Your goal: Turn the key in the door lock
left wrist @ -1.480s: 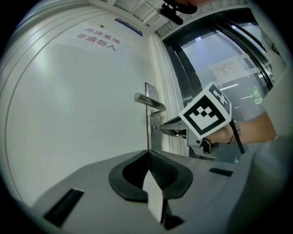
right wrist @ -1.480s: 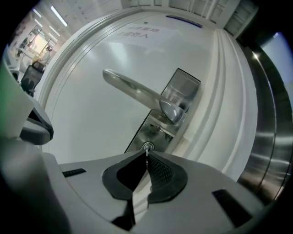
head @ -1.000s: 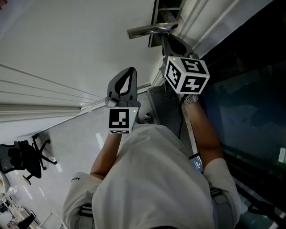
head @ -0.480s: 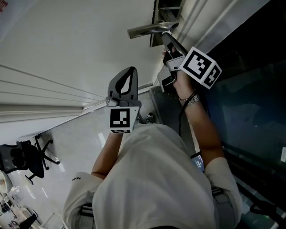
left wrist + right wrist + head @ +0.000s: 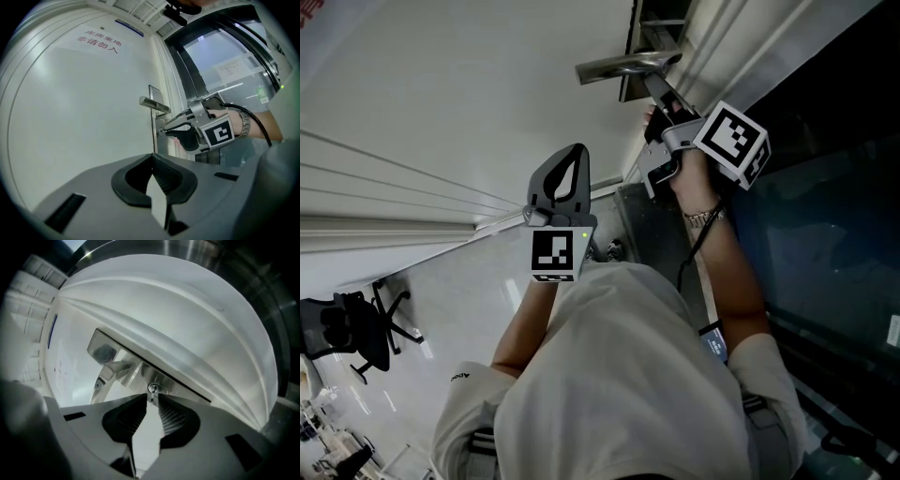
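Door writing: a red sign (image 5: 97,41) on the white door (image 5: 70,136) reads "库房重地 非请勿入".
Key: the key (image 5: 150,398) sits in the lock (image 5: 153,388), below the handle (image 5: 623,64), far right.
Right gripper (image 5: 656,84): held level at the lock. Its jaws have just been opening, with the key loose between the tips.
Left gripper (image 5: 574,150): held level, left of the lock, with jaws together and empty.

The small silvery key (image 5: 152,397) sits in the round cylinder of the door lock (image 5: 153,388), just below the middle of the right gripper view. It shows edge-on as a thin sliver. The cylinder is set in a brushed metal plate (image 5: 184,387) that slants from upper left to lower right.
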Demonstrator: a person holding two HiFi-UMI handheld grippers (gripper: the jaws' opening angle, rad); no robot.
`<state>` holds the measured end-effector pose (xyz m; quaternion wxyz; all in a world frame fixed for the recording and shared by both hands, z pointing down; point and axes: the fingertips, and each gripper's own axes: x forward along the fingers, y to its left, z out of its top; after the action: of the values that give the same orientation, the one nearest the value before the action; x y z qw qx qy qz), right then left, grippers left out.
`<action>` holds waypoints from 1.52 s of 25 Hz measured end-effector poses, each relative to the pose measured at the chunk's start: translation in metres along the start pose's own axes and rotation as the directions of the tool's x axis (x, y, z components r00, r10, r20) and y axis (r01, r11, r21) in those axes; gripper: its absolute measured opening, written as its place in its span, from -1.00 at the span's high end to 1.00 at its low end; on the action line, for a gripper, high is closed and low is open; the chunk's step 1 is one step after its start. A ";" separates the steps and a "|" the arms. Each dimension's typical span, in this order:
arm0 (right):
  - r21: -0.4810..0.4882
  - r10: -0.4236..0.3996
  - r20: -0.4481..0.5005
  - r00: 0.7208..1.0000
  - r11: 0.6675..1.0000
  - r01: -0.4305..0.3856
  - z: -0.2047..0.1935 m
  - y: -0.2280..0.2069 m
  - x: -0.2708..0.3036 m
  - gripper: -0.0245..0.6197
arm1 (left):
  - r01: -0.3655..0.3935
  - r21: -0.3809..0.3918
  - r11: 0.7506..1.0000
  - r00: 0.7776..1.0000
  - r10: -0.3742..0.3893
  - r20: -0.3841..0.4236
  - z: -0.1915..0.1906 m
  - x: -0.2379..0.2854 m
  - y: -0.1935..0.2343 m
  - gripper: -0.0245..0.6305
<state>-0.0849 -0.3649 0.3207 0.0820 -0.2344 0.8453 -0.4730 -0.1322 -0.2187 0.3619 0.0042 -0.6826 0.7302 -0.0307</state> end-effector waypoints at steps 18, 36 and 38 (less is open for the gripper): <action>-0.863 -0.258 0.291 0.921 -0.486 0.137 -0.014 0.011 -0.006 0.44 | -0.015 -0.012 1.000 1.000 0.015 0.001 -0.002 -0.001 0.007 0.90; -0.849 -0.257 0.312 0.915 -0.507 0.147 -0.014 0.010 0.007 0.74 | -0.044 -0.010 0.999 0.999 0.044 -0.005 -0.003 -0.004 0.017 0.90; -0.859 -0.260 0.317 0.912 -0.486 0.160 -0.012 0.008 0.008 0.78 | -0.044 -0.008 0.999 0.999 0.044 -0.002 -0.002 -0.003 0.017 0.90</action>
<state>-0.0987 -0.3556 0.3208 -0.2778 -0.3486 0.7773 0.4440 -0.1494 -0.2142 0.3630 0.0012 -0.6663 0.7452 -0.0283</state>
